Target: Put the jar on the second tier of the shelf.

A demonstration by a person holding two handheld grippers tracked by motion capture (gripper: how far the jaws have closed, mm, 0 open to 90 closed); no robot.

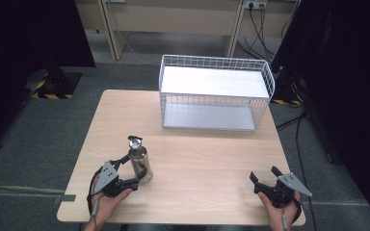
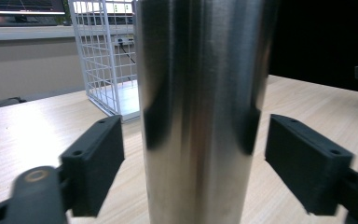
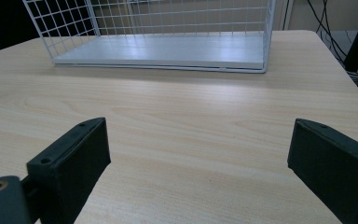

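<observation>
A brushed steel bottle (image 1: 138, 161) with a dark cap stands upright on the wooden table (image 1: 207, 154), left of centre. My left gripper (image 1: 133, 169) is open around it, one jaw on each side of its body. In the left gripper view the bottle (image 2: 200, 112) rises between the two black pads (image 2: 95, 163), with a small gap on each side. My right gripper (image 1: 265, 176) rests open near the table's front right corner, nothing between its pads (image 3: 72, 165).
A white wire basket (image 1: 216, 94) with a flat white floor stands at the table's far edge, seen as the basket (image 3: 168, 32) ahead of the right gripper. Cables and dark equipment flank the table on the grey floor.
</observation>
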